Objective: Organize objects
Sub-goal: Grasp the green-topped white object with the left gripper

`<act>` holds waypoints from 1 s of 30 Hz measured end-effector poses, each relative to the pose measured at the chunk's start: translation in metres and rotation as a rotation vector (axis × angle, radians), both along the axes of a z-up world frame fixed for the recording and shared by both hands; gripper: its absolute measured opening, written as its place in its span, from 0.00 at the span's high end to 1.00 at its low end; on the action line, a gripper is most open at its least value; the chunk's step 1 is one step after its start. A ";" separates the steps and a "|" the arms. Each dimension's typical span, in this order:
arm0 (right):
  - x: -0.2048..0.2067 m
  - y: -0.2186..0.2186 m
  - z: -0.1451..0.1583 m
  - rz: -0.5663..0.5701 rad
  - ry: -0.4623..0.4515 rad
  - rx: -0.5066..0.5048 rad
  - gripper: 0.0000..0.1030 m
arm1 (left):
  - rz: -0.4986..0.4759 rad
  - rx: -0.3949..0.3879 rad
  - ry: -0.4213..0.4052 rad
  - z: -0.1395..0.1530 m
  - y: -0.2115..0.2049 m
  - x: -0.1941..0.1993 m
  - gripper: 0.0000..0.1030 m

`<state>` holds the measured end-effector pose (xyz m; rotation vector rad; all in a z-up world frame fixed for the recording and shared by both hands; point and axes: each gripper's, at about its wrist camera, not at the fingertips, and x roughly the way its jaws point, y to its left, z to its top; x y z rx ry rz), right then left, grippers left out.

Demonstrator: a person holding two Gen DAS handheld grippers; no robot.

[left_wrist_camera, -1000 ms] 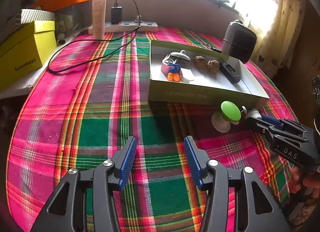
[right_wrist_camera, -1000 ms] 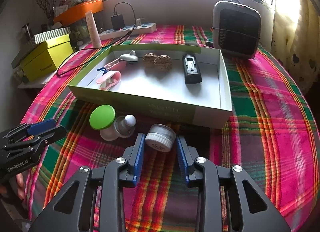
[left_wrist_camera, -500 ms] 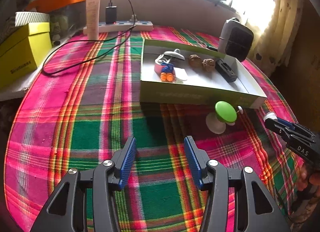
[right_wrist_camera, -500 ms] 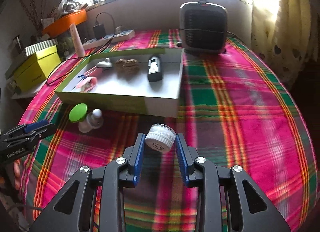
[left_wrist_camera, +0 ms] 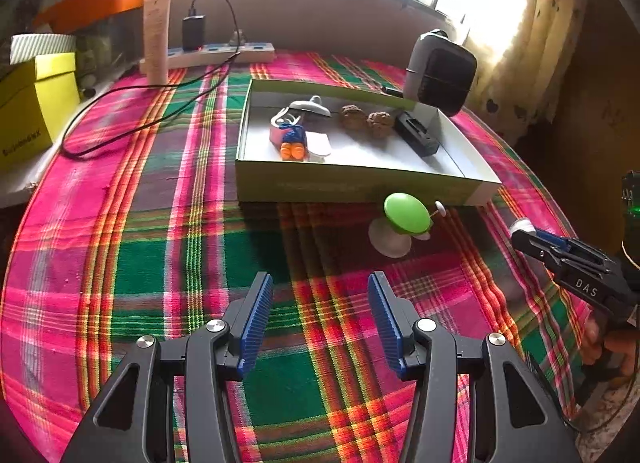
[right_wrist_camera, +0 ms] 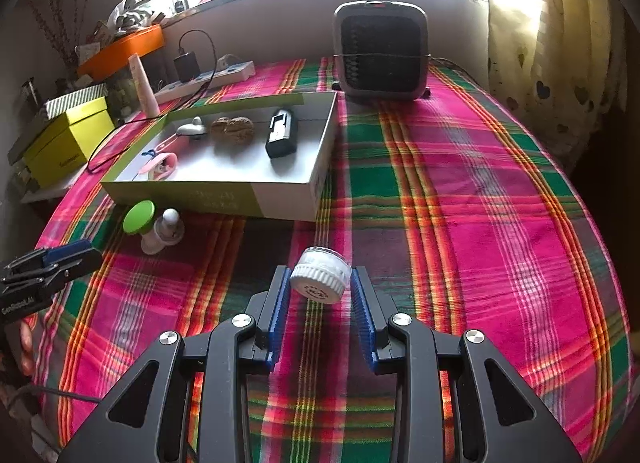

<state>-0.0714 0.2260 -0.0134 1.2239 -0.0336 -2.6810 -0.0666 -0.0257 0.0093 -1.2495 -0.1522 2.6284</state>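
On my right gripper (right_wrist_camera: 319, 295) the blue ribbed pads are clamped on the small white ribbed jar (right_wrist_camera: 320, 276), which is tilted and lifted clear of the pink-and-green plaid tablecloth (right_wrist_camera: 460, 191). From the left camera I can read "DAS" in white on the side of that gripper. My left gripper (left_wrist_camera: 320, 321) hangs over the cloth with its jaws spread wide and nothing between them; from the right camera its body reads "GenRobot.AI".

The shallow green-and-white cardboard tray (right_wrist_camera: 280, 199) holds a black rectangular device (right_wrist_camera: 282, 134), two brown walnuts (right_wrist_camera: 233, 129), a grey mushroom-shaped piece (right_wrist_camera: 192, 129) and a pink clip-like item (right_wrist_camera: 160, 165). Faint lettering runs along the tray's front wall, but I cannot read it. Just in front of the tray, the green-capped white piece (right_wrist_camera: 154, 223) lies on the cloth. The yellow box (right_wrist_camera: 60, 143) on the left carries dark print too small to read.

Compared with half a second ago, the jar sits higher and further back from the tray. A second ago it was close to the tray's front wall, beside the green-capped piece.
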 end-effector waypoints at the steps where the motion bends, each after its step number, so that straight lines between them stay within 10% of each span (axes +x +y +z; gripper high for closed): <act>1: 0.000 -0.001 0.000 0.006 -0.002 -0.002 0.68 | 0.003 0.000 -0.001 0.000 0.000 -0.001 0.53; 30: -0.003 -0.006 -0.005 0.051 -0.024 -0.003 0.68 | -0.067 -0.022 0.025 0.004 0.049 -0.026 0.53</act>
